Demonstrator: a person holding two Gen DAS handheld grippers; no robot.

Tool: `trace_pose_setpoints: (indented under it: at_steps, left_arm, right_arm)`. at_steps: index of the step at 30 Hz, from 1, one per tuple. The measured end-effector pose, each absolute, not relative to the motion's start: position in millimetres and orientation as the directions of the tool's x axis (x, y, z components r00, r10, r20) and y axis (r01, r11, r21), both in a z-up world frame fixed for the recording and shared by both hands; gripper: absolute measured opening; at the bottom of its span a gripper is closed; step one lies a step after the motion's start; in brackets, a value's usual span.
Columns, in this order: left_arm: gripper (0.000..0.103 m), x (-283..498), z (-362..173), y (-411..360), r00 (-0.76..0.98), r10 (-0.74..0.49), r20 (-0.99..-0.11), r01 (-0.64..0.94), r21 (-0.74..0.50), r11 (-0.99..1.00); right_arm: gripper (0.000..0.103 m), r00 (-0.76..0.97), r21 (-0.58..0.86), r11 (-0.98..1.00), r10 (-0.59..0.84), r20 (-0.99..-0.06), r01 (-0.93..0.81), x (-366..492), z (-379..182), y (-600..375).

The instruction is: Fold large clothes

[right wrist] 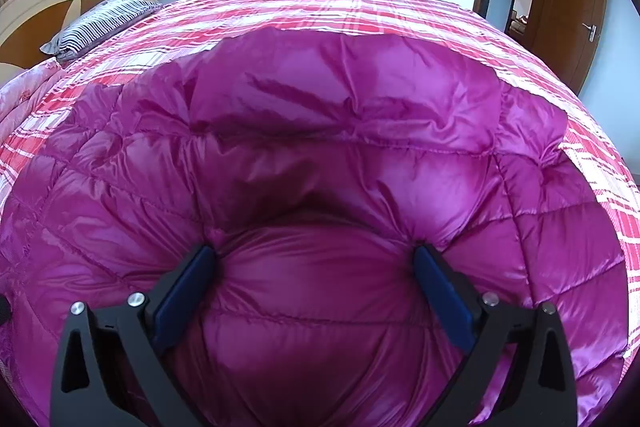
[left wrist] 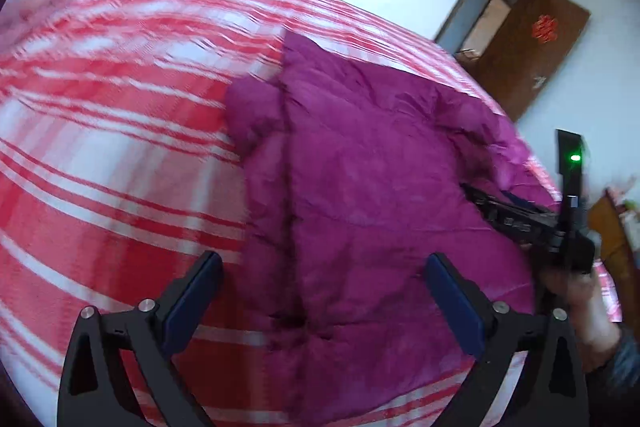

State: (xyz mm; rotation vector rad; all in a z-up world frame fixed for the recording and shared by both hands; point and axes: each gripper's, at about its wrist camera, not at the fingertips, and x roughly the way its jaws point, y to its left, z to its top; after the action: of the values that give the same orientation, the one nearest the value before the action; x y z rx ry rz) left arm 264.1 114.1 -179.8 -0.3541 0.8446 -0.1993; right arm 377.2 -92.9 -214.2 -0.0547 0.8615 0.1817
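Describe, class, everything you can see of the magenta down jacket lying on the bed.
The magenta down jacket is puffy, shiny and quilted in stitched panels, with a dark zipper line down its front in the left wrist view. It lies spread on the red and white striped bedspread. The right gripper, open, presses into its padding; the left gripper hovers open above it.

Ahead of the black, blue-padded left gripper (left wrist: 323, 275) lies a magenta quilted jacket (left wrist: 360, 187) on a red-and-white plaid bedsheet (left wrist: 100, 147); far left, a black-and-white striped pillow (right wrist: 100, 23).
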Motion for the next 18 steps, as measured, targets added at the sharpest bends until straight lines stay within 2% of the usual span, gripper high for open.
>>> trace_pose_setpoints:
  at_steps: [2, 5, 7, 9, 12, 14, 15, 16, 18]
  left_arm:
    - [0.1, 264, -181, 109, 0.66, -0.317, -0.681, 0.056, -0.376, 0.925]
    - [0.091, 265, -181, 110, 0.663, -0.341, -0.667, 0.07, -0.398, 0.915]
    - [0.076, 265, -181, 112, 0.664, -0.358, -0.657, 0.074, -0.418, 0.905]
    - [0.068, 266, -183, 117, 0.66, -0.397, -0.638, 0.073, -0.47, 0.879]
    - [0.068, 269, -186, 121, 0.655, -0.437, -0.617, 0.067, -0.529, 0.846]
    - [0.068, 268, -186, 117, 0.657, -0.43, -0.619, 0.077, -0.513, 0.855]
    - [0.062, 267, -185, 116, 0.658, -0.428, -0.619, 0.083, -0.506, 0.859]
    - [0.047, 266, -185, 115, 0.656, -0.435, -0.617, 0.092, -0.507, 0.857]
    - [0.031, 266, -186, 118, 0.643, -0.468, -0.606, 0.102, -0.538, 0.836]
  right_arm:
    - [0.102, 0.637, 0.023, 0.983, 0.135, -0.759, -0.181, 377, -214, -92]
    - [0.102, 0.637, 0.023, 0.983, 0.135, -0.759, -0.181, 377, -214, -92]
    - [0.102, 0.638, 0.024, 0.983, 0.136, -0.758, -0.182, 377, -214, -92]
    - [0.102, 0.637, 0.029, 0.983, 0.141, -0.758, -0.183, 377, -214, -93]
    - [0.102, 0.638, 0.024, 0.983, 0.136, -0.758, -0.181, 378, -215, -91]
    - [0.102, 0.638, 0.022, 0.983, 0.133, -0.759, -0.18, 377, -215, -91]
    - [0.102, 0.638, 0.02, 0.984, 0.132, -0.758, -0.179, 377, -215, -91]
    - [0.102, 0.638, 0.018, 0.984, 0.13, -0.759, -0.179, 377, -215, -91]
    - [0.102, 0.641, 0.024, 0.983, 0.136, -0.756, -0.181, 376, -214, -92]
